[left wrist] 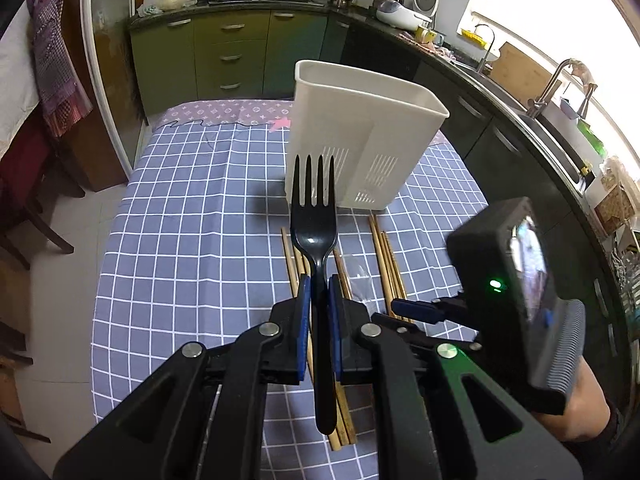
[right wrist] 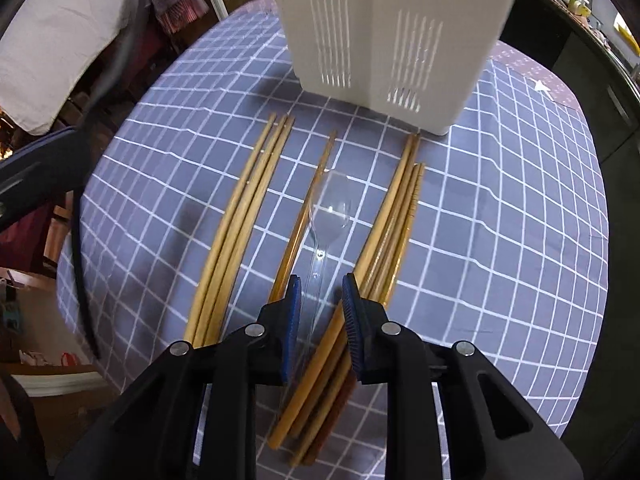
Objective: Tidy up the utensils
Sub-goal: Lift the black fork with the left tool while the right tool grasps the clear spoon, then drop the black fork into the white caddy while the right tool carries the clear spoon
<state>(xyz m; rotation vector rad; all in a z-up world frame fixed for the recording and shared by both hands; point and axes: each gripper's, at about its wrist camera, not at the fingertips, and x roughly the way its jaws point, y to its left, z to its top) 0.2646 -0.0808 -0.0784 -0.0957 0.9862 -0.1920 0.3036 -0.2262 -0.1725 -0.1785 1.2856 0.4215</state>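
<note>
My left gripper [left wrist: 319,300] clamps a black fork [left wrist: 314,216] by its handle, tines pointing at the white utensil holder [left wrist: 360,120], which stands on the checked tablecloth [left wrist: 180,220]. My right gripper [right wrist: 320,300] sits narrowly parted astride a clear plastic spoon [right wrist: 328,208], lying among wooden chopsticks [right wrist: 240,220] just before the holder.

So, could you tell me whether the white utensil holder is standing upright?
Upright: the white utensil holder stands on its base on the checked tablecloth, open rim facing up.
</note>
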